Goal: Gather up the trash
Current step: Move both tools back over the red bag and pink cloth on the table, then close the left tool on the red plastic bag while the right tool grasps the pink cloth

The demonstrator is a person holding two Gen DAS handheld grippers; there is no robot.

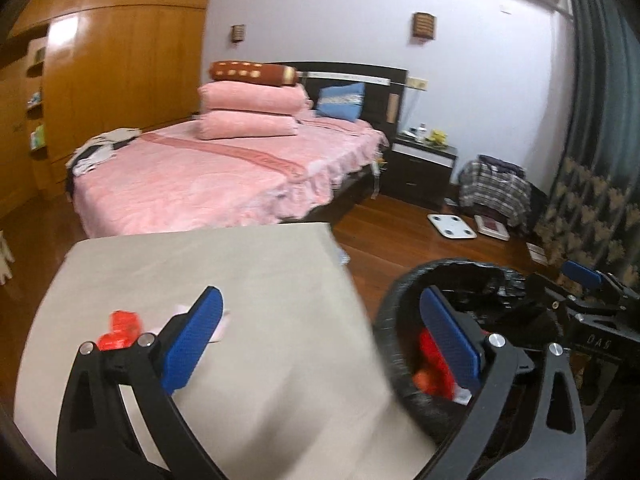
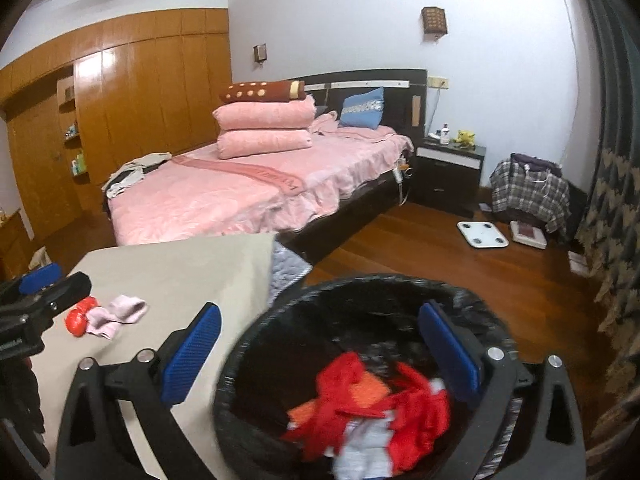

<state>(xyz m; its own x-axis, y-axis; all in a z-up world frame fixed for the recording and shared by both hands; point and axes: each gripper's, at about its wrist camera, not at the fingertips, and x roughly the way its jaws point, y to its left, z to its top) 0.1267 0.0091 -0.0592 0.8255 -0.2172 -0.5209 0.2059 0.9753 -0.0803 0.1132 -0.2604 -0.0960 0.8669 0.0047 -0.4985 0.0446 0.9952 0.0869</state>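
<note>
A black-lined trash bin [image 2: 280,320] stands on the floor beside a beige table [image 2: 180,272]. Red, orange and white trash [image 2: 360,404] lies inside it. My right gripper [image 2: 320,348] is open and empty, over the bin's mouth. On the table lie a red crumpled wrapper [image 2: 80,318] and a pink crumpled tissue [image 2: 120,314], touching. My left gripper [image 1: 320,336] is open and empty, above the table's right edge; the red wrapper [image 1: 120,330] and the tissue [image 1: 222,322] show behind its left finger. The bin [image 1: 400,320] is at its right finger.
A pink bed [image 2: 240,184] stands behind the table. A dark nightstand [image 2: 448,176], a white scale [image 2: 482,234], a chair with plaid cloth [image 2: 528,192] and patterned curtains [image 2: 616,240] are to the right. Wooden wardrobes [image 2: 140,100] line the left wall.
</note>
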